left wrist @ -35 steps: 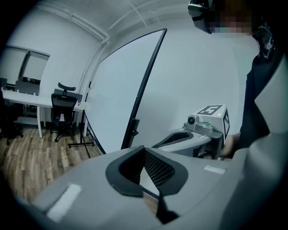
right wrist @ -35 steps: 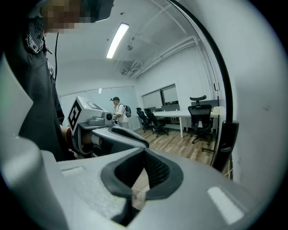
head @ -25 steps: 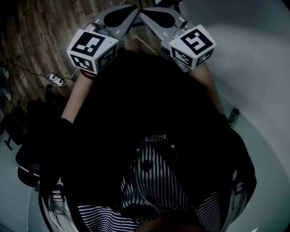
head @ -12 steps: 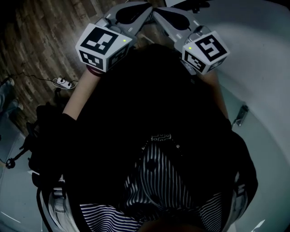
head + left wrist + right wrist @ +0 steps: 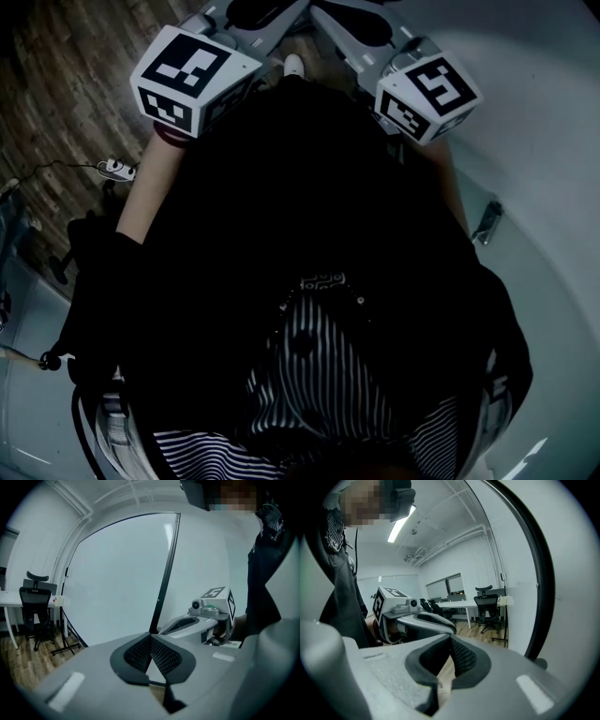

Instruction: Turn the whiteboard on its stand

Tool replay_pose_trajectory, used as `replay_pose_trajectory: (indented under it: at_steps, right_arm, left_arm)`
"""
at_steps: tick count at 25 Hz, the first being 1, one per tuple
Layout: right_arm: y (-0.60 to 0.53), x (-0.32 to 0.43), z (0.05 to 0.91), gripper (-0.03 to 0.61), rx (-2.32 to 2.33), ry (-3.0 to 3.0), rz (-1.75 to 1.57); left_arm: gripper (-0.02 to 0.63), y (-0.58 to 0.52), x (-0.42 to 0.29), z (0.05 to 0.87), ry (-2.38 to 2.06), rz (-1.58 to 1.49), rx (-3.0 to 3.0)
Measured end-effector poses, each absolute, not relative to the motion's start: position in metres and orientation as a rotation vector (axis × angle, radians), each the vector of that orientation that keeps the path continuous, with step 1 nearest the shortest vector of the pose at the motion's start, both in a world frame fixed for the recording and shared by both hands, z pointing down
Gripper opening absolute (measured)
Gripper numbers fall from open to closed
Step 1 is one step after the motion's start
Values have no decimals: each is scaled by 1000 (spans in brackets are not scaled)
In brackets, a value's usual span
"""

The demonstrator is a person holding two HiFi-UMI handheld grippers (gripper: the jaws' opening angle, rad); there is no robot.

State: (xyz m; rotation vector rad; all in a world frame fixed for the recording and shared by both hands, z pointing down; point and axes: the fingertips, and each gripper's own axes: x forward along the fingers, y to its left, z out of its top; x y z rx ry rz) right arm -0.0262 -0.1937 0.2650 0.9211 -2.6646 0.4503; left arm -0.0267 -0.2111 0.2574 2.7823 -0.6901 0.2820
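The large white whiteboard with a thin black frame (image 5: 117, 573) stands upright on the wood-plank floor (image 5: 66, 84), filling most of the left gripper view. In the head view it is the pale surface along the person's right side. Its near black frame edge (image 5: 166, 569) runs top to bottom, so the long axis at hand is vertical.

That edge drops straight behind the tips of the left hand-held gripper (image 5: 150, 637), whose dark ribbed pads are pressed together with nothing seen between them. Whether the tips touch the frame cannot be told. From this gripper the board face lies ahead and to the left.

The right hand-held gripper (image 5: 450, 639) is also pressed together and empty. The board's black frame sweeps close past its right side and looms larger there, so the right hand appears the nearer one. Both grippers point forward and slightly down, tips close to each other, just in front of the person's black top.

Turning the board probably calls for pushing this vertical edge sideways around the stand.

A black stand leg (image 5: 63, 648) reaches out over the floor at the board's far side. Beyond it are a black office chair (image 5: 33, 604) and a white desk (image 5: 7, 604). A white power strip (image 5: 117, 169) with its cable lies on the floor to the person's left and could catch a foot.
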Motion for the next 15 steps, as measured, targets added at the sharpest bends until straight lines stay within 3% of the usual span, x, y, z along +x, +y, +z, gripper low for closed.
replay_pose_trajectory:
  at_steps: [15]
  right_arm:
    - [-198,-30,260,2,833,-2677,448]
  left_arm:
    - [-2,-216,-30,253,-709,228,2735]
